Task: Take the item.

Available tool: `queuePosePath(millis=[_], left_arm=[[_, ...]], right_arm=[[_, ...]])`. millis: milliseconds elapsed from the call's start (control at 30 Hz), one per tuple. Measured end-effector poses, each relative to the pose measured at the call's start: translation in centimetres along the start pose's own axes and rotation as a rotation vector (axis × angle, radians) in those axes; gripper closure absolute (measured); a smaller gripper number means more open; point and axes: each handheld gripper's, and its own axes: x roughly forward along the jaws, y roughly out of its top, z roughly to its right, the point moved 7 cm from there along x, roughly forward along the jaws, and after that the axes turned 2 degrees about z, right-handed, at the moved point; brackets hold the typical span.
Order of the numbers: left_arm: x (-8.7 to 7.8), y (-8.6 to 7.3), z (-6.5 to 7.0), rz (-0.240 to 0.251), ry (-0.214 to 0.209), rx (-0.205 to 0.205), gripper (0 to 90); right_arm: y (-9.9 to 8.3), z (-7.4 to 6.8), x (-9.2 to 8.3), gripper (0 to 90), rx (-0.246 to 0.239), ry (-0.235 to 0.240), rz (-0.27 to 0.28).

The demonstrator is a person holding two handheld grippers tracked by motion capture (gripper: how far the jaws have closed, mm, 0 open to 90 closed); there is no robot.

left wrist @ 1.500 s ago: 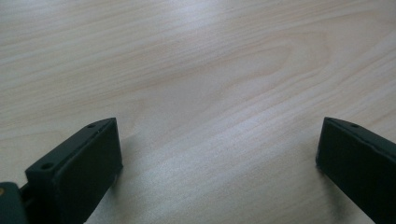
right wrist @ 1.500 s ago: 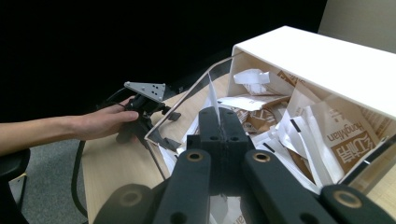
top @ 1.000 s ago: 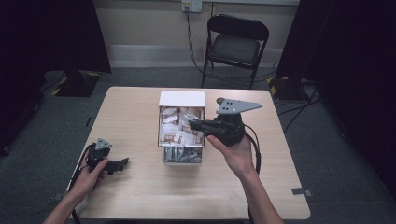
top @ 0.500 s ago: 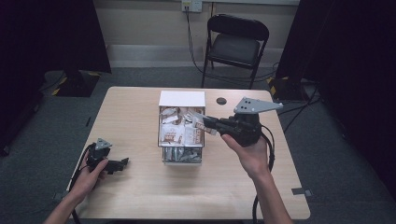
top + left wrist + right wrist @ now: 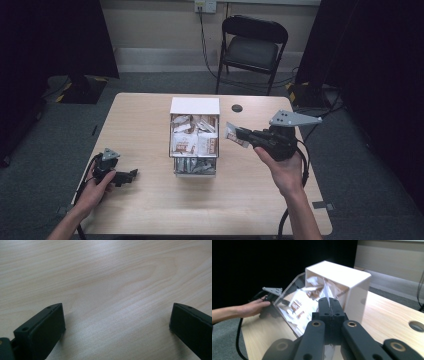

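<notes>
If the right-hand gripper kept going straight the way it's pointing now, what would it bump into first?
Probably the box of packets. The right gripper, shut on a small packet, points left toward the box's right wall, so the packet would likely touch first. Height is hard to judge; it might pass over the rim.

A pale wood table (image 5: 150,210) stood on grey carpet (image 5: 45,145). Behind it a black folding chair (image 5: 252,50) faced a cream wall (image 5: 155,25) with a socket (image 5: 205,5). Dark curtains (image 5: 380,60) hung at both sides.
</notes>
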Motion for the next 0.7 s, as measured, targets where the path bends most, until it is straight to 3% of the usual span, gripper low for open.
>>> queuePosePath(millis=[300,700], left_arm=[[0.0,0.0,0.0,0.000,0.000,0.000,0.0],[0.0,0.0,0.0,-0.001,-0.001,-0.001,0.0]], right_arm=[[-1.8,1.7,-0.5,90.0,0.032,-0.033,-0.025],[-5.2,4.5,0.6,90.0,0.087,-0.070,-0.075]])
